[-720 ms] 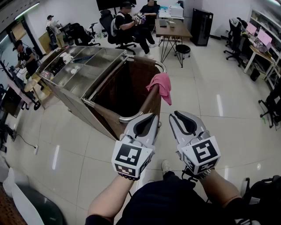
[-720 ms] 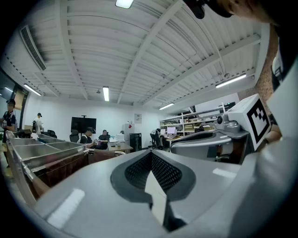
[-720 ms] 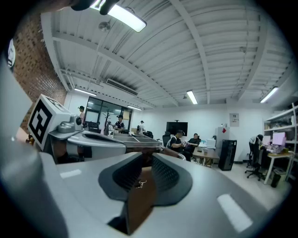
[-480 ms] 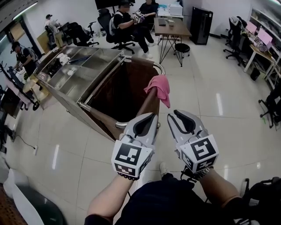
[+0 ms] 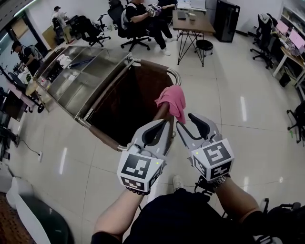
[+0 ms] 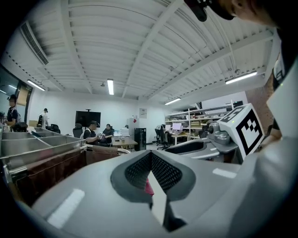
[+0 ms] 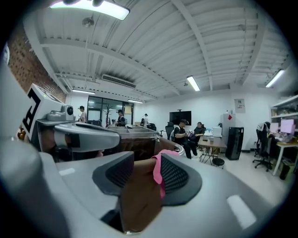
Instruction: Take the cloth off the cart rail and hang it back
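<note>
Head view shows a pink cloth [image 5: 172, 97] draped over the near end of the cart rail [image 5: 177, 74], just right of the frame's centre, its folds hanging down the side toward the white tiled floor [image 5: 228, 109]. The cart [image 5: 81, 78] runs from centre to upper left, with steel compartments at its far part and a deep brown bag [image 5: 128, 102] open inside the rail. Below the cloth, both grippers point up the frame toward it. The left gripper [image 5: 165, 125] sits just left of centre with its jaws pressed together at the tips; in the left gripper view [image 6: 149, 155] the pads meet, and only a sliver of pink [image 6: 148, 187] shows through the narrow slit beneath them. The right gripper [image 5: 185, 121] lies beside it, lower right of the cloth's hem, jaws spread. In the right gripper view [image 7: 146, 160] the brown covered edge of the cart fills the gap and the cloth [image 7: 158, 169] hangs close along the right-hand pad; whether it touches that pad I cannot tell. Seated people [image 5: 138, 14] and a table [image 5: 190, 21] occupy the top edge.
</note>
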